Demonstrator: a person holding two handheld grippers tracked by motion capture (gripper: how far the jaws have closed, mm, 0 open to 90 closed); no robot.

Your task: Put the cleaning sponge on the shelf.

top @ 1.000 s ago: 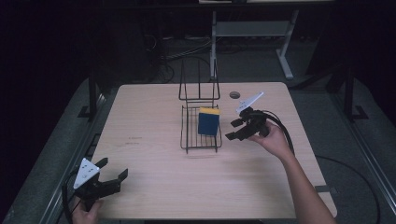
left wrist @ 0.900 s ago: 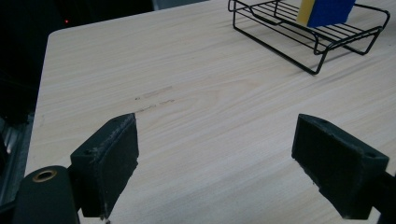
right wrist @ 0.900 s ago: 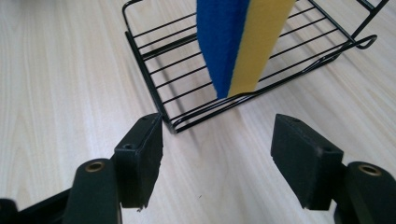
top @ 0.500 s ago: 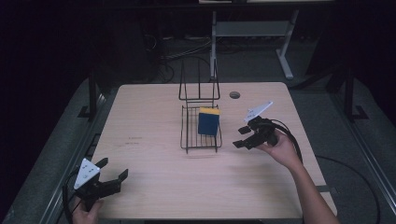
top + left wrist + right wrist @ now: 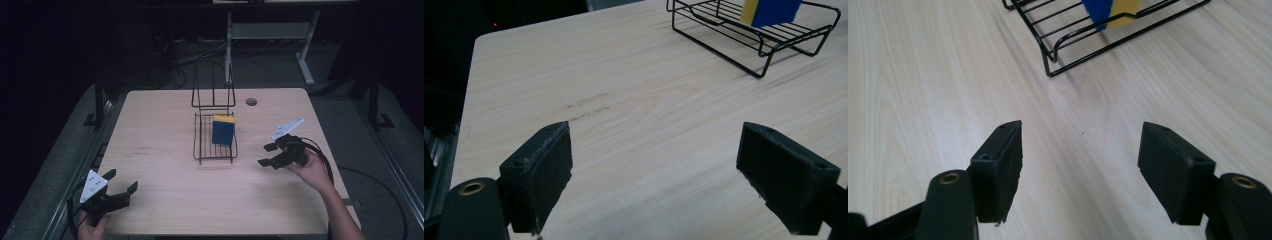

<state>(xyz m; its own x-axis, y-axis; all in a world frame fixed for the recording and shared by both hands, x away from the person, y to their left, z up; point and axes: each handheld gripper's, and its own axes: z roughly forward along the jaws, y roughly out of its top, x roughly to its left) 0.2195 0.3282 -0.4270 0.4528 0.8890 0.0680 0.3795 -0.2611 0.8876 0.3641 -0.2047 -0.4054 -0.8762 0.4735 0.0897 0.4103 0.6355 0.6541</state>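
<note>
Pale wood-grain table top [image 5: 165, 130]; black wire rack [image 5: 201, 150]; blue rectangular sponge with yellow edge [image 5: 223, 130]; black two-jaw left gripper [image 5: 121, 186] and right gripper [image 5: 266, 155], each with light grey triangular plate.

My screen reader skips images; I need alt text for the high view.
A blue-and-yellow sponge stands in a black wire rack on a wooden table. Open left tongs and right tongs hover nearer the person.
</note>
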